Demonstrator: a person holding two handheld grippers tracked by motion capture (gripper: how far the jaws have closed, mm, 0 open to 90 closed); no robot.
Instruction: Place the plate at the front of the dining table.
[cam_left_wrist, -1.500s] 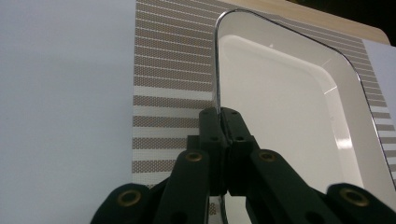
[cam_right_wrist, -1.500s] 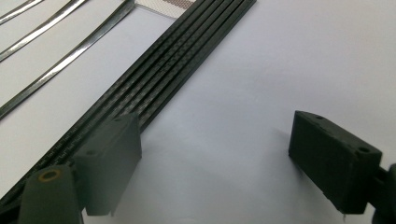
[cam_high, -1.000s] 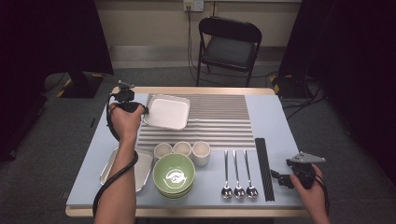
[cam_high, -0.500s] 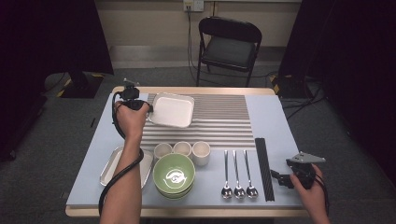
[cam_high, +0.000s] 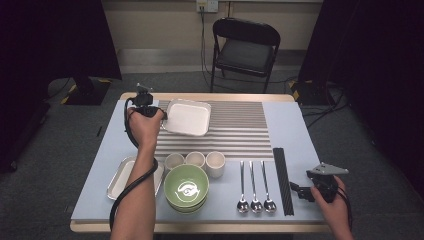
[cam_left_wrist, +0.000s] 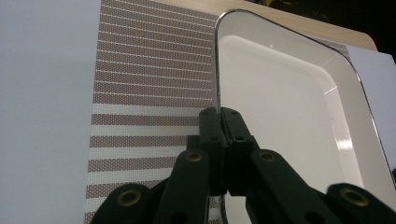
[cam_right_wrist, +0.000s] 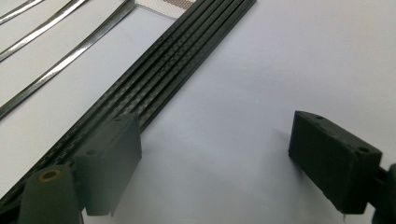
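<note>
Clamped tight on the left rim of the white tray (cam_high: 187, 117) with the left gripper (cam_high: 161, 120), now a bit further right on the striped mat's (cam_high: 235, 130) far left corner, so nearly placed, with the right gripper (cam_high: 297, 191) open, empty, near the table's (cam_high: 295, 125) front right corner.

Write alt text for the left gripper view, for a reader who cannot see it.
The left gripper has its two black jaws shut on the rim of a white square tray, which is tilted above a striped placemat. Pale blue table surface lies at the left.
</note>
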